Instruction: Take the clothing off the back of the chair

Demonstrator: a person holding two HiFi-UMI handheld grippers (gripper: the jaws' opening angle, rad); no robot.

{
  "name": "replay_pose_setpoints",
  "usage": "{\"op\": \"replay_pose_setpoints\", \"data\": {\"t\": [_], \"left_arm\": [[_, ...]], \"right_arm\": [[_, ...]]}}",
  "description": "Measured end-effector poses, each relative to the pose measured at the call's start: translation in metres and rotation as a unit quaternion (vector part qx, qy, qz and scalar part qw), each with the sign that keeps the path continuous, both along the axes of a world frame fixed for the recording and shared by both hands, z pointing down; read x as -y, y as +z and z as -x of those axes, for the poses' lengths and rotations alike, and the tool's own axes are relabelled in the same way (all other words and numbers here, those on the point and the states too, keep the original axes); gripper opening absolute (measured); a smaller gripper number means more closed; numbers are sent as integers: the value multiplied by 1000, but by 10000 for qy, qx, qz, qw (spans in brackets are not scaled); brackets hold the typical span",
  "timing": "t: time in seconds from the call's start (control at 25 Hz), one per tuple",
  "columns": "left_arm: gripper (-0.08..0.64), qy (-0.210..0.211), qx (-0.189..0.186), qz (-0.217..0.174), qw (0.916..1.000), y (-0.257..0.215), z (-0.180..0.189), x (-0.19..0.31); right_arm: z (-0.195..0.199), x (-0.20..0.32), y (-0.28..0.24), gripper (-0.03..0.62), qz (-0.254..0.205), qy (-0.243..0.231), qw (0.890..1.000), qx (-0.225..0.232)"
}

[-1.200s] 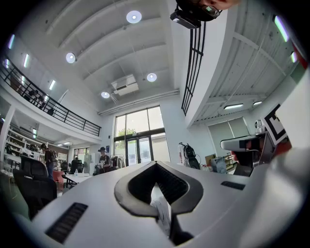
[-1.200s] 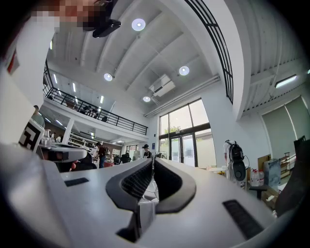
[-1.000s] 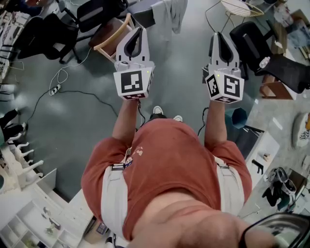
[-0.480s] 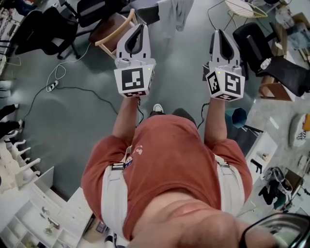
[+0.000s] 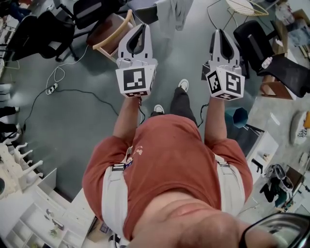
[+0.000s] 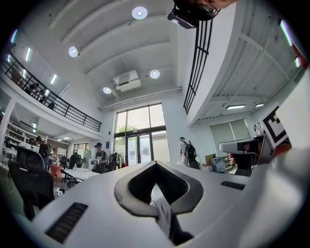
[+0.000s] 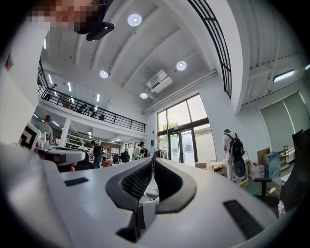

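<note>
A pale grey garment (image 5: 176,10) hangs over the back of a dark chair (image 5: 147,13) at the top edge of the head view. Both grippers are held out level in front of the person, short of that chair. My left gripper (image 5: 141,27) is shut with nothing between its jaws; in the left gripper view its tips (image 6: 155,163) meet. My right gripper (image 5: 219,33) is also shut and empty, right of the garment; the right gripper view shows only a thin slit between its tips (image 7: 152,162). Neither gripper touches the clothing.
A wooden chair with a brown seat (image 5: 107,33) stands just beyond the left gripper. Black office chairs (image 5: 51,26) are at the far left and at the right (image 5: 256,41). A cable (image 5: 72,92) trails over the grey floor. A white wire rack (image 5: 242,7) stands at the top right.
The person has stepped forward: a dark trouser leg and white shoe now reach out between the two grippers. Both grippers stay shut and level.
</note>
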State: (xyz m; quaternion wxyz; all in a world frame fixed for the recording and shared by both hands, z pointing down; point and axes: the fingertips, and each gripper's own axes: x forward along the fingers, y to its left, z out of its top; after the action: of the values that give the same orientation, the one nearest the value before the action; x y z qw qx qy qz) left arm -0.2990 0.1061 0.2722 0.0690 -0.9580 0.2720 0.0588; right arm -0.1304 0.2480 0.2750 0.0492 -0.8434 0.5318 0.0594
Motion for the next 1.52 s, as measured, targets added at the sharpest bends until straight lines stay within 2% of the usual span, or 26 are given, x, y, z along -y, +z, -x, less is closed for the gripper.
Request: {"op": "replay_pose_setpoints", "data": {"t": [0.2, 0.48, 1.0, 1.16, 1.52], "left_arm": [[14, 39, 104, 43, 9999, 8, -39, 16], [14, 58, 168, 46, 9998, 6, -123, 33], [14, -393, 96, 40, 9992, -6, -262, 57], [14, -582, 116, 34, 9982, -5, -280, 65], [14, -840, 249, 10, 9962, 10, -295, 104]], "right_arm": [[-39, 20, 9, 29, -29, -14, 9999, 133], [-118, 38, 16, 29, -1, -39, 9996, 296], [-272, 50, 19, 31, -133, -246, 9981, 551], [-299, 60, 25, 29, -152, -354, 9972, 646], [-318, 116, 39, 31, 65, -689, 9957, 610]]}}
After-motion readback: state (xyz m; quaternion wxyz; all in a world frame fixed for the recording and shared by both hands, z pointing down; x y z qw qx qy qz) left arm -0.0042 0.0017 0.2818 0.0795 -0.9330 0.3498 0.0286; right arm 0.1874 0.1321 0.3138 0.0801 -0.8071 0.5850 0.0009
